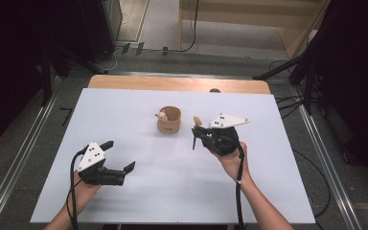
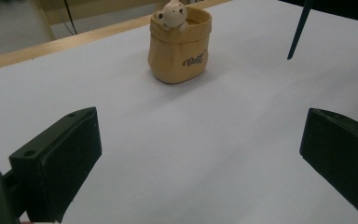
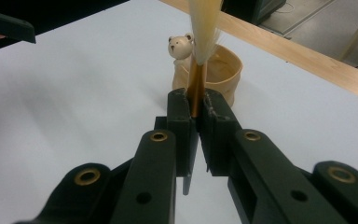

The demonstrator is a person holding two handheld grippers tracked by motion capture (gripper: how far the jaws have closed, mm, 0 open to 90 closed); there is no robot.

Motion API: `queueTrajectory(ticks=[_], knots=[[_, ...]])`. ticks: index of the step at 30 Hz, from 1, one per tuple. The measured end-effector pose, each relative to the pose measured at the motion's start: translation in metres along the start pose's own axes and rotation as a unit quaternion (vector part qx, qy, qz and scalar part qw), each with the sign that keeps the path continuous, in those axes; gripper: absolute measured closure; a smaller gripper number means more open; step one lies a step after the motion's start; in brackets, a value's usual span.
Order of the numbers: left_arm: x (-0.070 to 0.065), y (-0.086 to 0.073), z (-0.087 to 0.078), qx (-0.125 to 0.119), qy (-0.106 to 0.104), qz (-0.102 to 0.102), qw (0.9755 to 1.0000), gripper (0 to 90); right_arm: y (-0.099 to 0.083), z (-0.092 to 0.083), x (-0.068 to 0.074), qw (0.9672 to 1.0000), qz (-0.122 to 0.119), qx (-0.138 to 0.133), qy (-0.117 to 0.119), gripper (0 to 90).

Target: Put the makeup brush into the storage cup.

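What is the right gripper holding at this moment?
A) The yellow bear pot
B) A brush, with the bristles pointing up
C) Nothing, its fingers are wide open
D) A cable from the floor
B: in the right gripper view the right gripper has its fingers closed on the golden ferrule of the brush, whose pale bristles rise above them, in front of the bear pot.

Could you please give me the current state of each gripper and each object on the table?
left gripper: open, jaws wide apart, holding nothing, low over the white table.
right gripper: shut on the brush, raised off the table.
brush: clamped at its golden ferrule, bristles up, dark handle pointing down.
bear pot: upright on the table, mouth open, apart from both grippers.
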State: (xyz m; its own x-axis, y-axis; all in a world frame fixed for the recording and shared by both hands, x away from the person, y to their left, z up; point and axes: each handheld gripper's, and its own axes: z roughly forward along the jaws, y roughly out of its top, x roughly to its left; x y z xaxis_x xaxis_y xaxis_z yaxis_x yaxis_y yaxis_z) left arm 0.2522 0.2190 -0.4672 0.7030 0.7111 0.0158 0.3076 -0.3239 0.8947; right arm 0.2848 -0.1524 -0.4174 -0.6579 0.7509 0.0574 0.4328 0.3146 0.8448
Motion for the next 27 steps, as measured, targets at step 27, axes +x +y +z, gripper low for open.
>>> queueTrajectory(ticks=[27], knots=[[-0.001, -0.001, 0.002, 0.007, -0.006, 0.011, 0.9999, 0.0, 0.031, -0.001, -0.013, 0.9997, -0.016, -0.001, -0.016, 84.3]])
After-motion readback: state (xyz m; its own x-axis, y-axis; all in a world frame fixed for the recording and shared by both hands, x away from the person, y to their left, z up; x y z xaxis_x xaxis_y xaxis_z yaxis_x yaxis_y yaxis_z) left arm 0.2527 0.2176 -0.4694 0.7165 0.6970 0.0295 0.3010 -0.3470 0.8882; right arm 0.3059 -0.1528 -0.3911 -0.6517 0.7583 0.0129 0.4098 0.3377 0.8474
